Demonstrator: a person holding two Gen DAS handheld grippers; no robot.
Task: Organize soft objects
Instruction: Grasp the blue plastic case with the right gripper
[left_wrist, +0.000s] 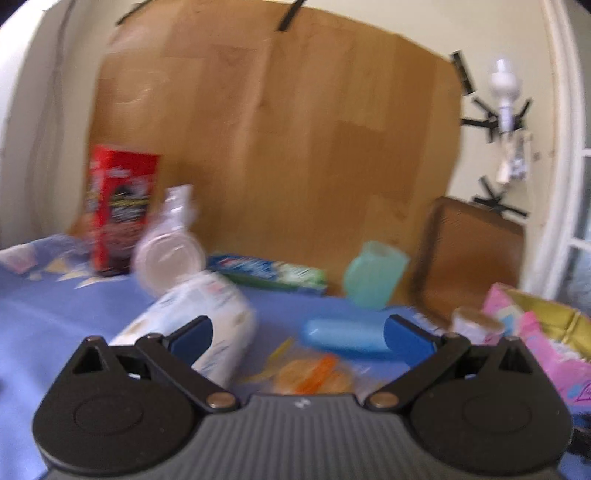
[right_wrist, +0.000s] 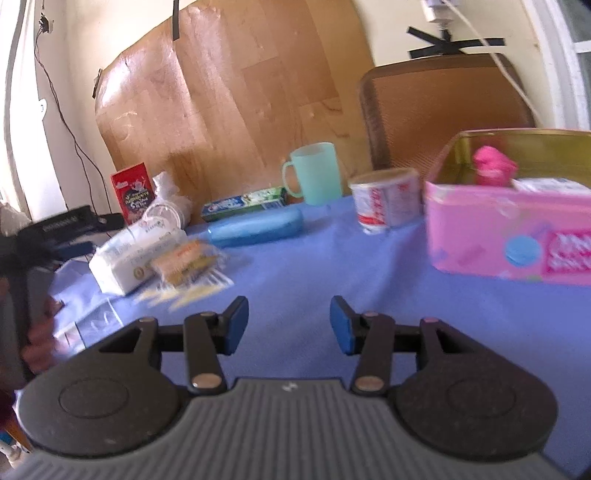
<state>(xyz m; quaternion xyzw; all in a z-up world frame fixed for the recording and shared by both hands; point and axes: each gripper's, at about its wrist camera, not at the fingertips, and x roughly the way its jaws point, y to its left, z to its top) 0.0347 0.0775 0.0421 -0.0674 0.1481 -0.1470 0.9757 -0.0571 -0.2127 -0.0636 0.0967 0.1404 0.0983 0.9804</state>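
Nearest the lens, the left gripper (left_wrist: 297, 338) gapes wide and empty; the right gripper (right_wrist: 289, 325) stands half open, also empty, over bare blue cloth (right_wrist: 332, 266). At ten o'clock of the left lies the soft white tissue pack (left_wrist: 195, 325), near a snack packet (left_wrist: 314, 373). The pink box (right_wrist: 509, 229) sits at two o'clock of the right. Risk: motion blur suggests haste, so a jaw could snag the packet or topple the plastic jar (left_wrist: 170, 251).

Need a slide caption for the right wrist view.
Open right claw hovers over the blue tablecloth, facing a pink cardboard box, mint plastic mug and white tissue pack.
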